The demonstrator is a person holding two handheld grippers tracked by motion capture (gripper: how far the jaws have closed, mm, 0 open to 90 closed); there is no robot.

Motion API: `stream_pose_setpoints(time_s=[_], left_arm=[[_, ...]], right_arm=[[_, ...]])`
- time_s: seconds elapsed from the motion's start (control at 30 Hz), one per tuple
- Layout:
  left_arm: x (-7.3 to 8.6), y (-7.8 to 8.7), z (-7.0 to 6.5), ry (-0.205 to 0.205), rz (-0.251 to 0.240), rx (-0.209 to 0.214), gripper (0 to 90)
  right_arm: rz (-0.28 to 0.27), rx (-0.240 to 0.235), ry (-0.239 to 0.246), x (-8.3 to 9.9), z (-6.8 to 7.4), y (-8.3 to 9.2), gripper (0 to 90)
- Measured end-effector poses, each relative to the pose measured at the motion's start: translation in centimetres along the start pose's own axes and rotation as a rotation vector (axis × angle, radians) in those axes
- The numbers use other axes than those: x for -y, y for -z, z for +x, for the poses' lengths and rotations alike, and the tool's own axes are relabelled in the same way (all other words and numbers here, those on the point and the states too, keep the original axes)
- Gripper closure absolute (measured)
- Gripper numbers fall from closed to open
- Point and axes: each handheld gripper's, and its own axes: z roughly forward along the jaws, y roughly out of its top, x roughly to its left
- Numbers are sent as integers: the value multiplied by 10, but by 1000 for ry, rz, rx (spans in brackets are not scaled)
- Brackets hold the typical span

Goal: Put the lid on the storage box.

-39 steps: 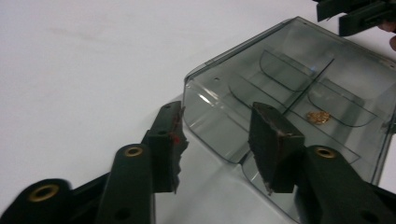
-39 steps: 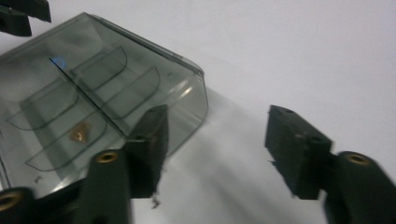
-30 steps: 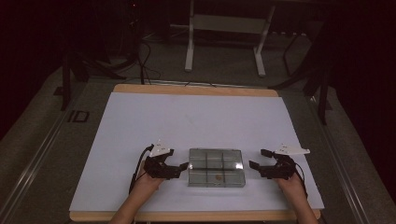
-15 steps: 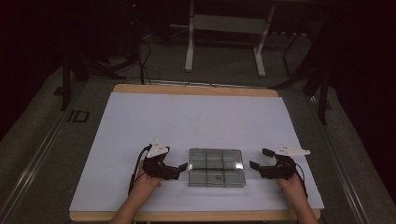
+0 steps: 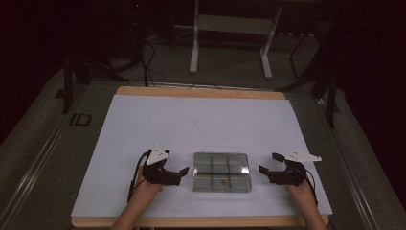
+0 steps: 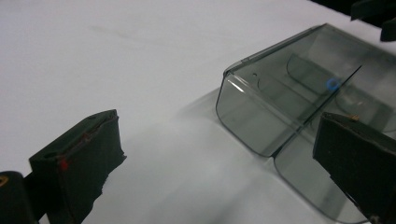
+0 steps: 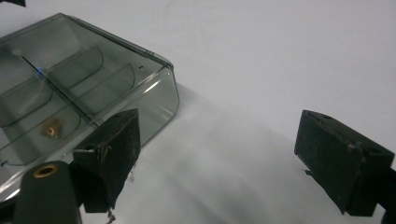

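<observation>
The smoky divided box sits shut on the white surface between the left tongs and right tongs, both gaping empty, seemingly flanking it to steady it.

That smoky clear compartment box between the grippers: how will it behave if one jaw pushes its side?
The compartment box looks like thin rigid plastic, so it is probably stiff and light. It lies low and flat on the white table sheet, so it is unlikely to tip and will more likely slide or spin. Its glossy walls may be slippery for the left gripper pads.
</observation>
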Motion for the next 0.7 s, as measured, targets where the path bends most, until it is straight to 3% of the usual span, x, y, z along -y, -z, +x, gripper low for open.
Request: stream_pose_setpoints(time_s=[0.17, 0.7], left_arm=[[3, 3, 2, 9, -6, 0, 20], [17, 20, 12, 37, -24, -37, 20]], right_arm=[[5, 21, 16, 2, 0, 3, 145], [-6, 84, -31, 17, -11, 22, 145]])
